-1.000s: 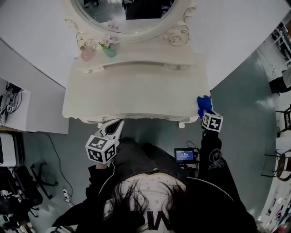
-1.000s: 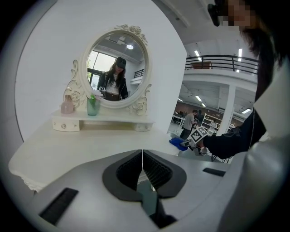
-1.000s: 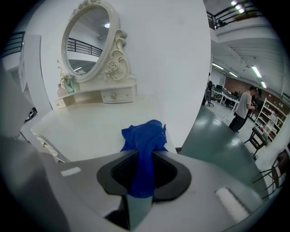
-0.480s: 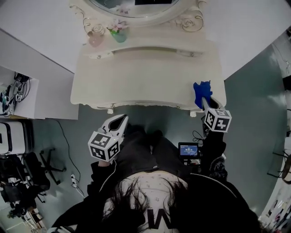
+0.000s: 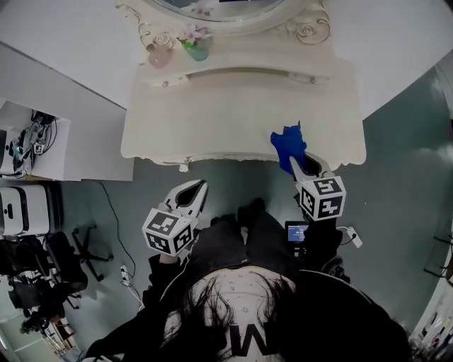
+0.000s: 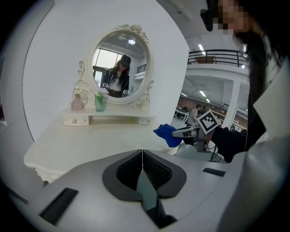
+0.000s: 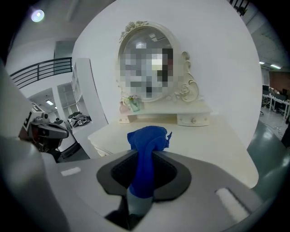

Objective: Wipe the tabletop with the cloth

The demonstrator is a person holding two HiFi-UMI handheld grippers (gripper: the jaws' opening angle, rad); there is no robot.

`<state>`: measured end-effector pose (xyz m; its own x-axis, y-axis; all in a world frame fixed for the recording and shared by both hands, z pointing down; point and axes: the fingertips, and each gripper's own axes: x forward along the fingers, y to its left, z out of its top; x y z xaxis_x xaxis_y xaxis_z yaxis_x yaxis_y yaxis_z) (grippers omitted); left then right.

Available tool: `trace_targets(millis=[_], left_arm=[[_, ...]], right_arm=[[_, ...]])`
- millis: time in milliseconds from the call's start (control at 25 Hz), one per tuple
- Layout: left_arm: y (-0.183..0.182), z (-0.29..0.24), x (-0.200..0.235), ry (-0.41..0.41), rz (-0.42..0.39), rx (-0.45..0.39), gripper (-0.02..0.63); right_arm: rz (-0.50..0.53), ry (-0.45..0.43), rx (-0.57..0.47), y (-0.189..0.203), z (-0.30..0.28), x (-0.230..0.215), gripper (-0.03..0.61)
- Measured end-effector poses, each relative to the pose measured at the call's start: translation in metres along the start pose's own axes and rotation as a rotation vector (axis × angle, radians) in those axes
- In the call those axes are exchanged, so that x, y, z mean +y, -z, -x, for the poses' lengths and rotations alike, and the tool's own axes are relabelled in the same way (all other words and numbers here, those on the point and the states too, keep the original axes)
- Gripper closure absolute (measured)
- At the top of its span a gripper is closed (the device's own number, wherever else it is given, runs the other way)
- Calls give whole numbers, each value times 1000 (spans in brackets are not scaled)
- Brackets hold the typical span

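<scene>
Nearest the operator, the left tool [image 5: 195,188] is held short of the front edge of the surface [image 5: 233,117]. Its jaws are together with nothing between them. It is judged idle, kept clear so that it does not obstruct the wiping stroke.

The right tool [image 5: 300,164] is at the front right edge of the surface, with its jaws clamped on the cloth [image 5: 287,143]. The blue cloth is bunched. Its free end projects beyond the jaws and over the surface, so that fabric, not the tool, is presented to the top. Contact between cloth and surface cannot be confirmed. Judgement: the wipe is at its start, with most of the top lying bare ahead.

Farther back, a raised shelf [image 5: 283,67] carries a pink bottle [image 5: 158,56] and a green vase [image 5: 196,48] of flowers. Behind them stands the mirror [image 5: 219,6].

Count — two tools, one cloth, one bottle, one vase, one mirror.
</scene>
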<state>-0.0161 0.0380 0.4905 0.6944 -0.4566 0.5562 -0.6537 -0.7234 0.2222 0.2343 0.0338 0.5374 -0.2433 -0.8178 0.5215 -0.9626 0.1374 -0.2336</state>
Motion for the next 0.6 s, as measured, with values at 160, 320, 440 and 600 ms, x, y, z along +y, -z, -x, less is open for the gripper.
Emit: trace_targets(millis=[160, 320, 440, 600], left_arm=[[-2, 7, 1, 25, 32, -28, 612], [-1, 23, 1, 40, 24, -57, 612], [1, 39, 2, 46, 15, -84, 612], [16, 68, 4, 58, 14, -107, 612]], right_arm=[[16, -65, -10, -4, -6, 38, 489], [31, -124, -17, -3, -6, 81, 489], [41, -159, -21, 2, -4, 114, 490], [52, -186, -24, 10, 4, 159, 489]])
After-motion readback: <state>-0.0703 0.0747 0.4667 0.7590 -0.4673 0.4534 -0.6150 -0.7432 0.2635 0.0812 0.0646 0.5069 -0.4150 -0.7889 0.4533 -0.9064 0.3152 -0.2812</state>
